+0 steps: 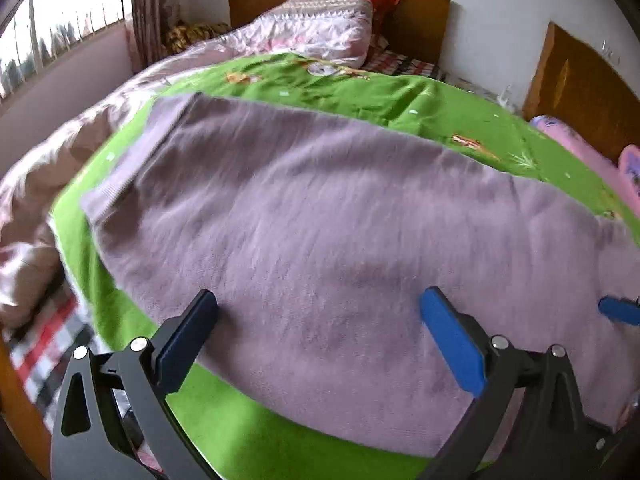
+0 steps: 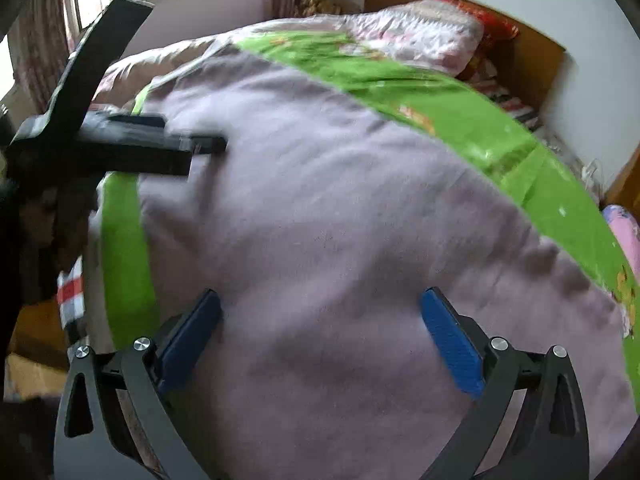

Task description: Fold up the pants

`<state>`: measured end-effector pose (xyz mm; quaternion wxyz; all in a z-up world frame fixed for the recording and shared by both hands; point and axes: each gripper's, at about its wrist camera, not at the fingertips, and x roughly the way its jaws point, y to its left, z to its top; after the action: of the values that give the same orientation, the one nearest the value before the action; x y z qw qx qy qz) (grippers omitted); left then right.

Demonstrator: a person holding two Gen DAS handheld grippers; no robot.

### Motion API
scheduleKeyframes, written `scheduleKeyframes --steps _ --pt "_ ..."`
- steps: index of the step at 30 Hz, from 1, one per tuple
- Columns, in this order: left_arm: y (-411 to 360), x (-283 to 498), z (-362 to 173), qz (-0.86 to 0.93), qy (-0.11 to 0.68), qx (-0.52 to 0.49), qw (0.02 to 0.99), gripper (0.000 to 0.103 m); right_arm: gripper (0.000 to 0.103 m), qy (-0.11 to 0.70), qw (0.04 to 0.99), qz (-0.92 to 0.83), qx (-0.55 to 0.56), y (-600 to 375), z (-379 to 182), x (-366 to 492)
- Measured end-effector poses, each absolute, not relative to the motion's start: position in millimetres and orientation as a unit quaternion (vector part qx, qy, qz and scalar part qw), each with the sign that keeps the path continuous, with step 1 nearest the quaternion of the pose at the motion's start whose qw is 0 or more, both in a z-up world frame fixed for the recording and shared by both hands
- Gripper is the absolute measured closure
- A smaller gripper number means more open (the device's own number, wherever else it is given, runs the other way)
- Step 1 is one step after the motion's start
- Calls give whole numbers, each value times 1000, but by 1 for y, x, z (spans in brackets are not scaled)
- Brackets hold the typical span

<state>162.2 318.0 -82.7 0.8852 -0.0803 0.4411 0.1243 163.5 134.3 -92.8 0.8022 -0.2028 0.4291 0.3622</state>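
Mauve knit pants [image 1: 320, 216] lie flat across a green bedspread [image 1: 380, 96], their ribbed waistband [image 1: 136, 160] toward the far left. My left gripper [image 1: 318, 304] hovers open over the near edge of the pants, nothing between its blue pads. In the right wrist view the same pants [image 2: 340, 220] fill the frame, and my right gripper [image 2: 320, 304] is open just above the cloth. The left gripper [image 2: 200, 144] appears there from the side at the left, low over the fabric. A blue fingertip [image 1: 620, 310] of the right gripper shows at the right edge of the left wrist view.
A pink quilt [image 1: 316, 28] and a wooden headboard [image 1: 420, 20] lie at the far end of the bed. A window [image 1: 52, 28] with a curtain is at left. A red checked sheet [image 1: 44, 344] shows at the bed's left edge. Pink pillows [image 1: 588, 156] sit at right.
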Motion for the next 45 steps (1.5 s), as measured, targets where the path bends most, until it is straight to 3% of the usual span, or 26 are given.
scheduleKeyframes --steps 6,8,12,17,21,25,29,32,34,40,45 --pt "323 172 -81 138 454 -97 875 1 6 473 787 350 -188 97 -90 160" --pt "316 167 -68 155 440 -94 879 3 6 453 804 334 -190 91 -80 154" --pt "275 160 -51 45 417 -109 901 2 6 451 810 333 -173 82 -80 152" --pt "218 202 -47 -20 427 -14 904 2 6 462 817 325 -118 61 -77 169" --pt "227 265 -54 7 456 26 890 2 6 440 845 293 -83 48 -64 212" --pt "266 288 -83 20 490 -37 871 1 4 506 829 216 -103 24 -97 247" --pt "269 284 -80 23 479 -45 876 2 5 486 831 249 -111 9 -97 235" --pt "275 260 -58 58 411 -78 906 2 5 485 839 223 -107 17 -86 235" --pt "297 222 -38 40 351 -157 922 2 5 460 846 250 -104 27 -74 234" --pt "403 123 -51 106 259 -387 879 2 5 400 813 403 -127 120 -38 247" --pt "453 103 -71 145 275 -422 852 3 9 402 770 481 -119 206 -42 273"
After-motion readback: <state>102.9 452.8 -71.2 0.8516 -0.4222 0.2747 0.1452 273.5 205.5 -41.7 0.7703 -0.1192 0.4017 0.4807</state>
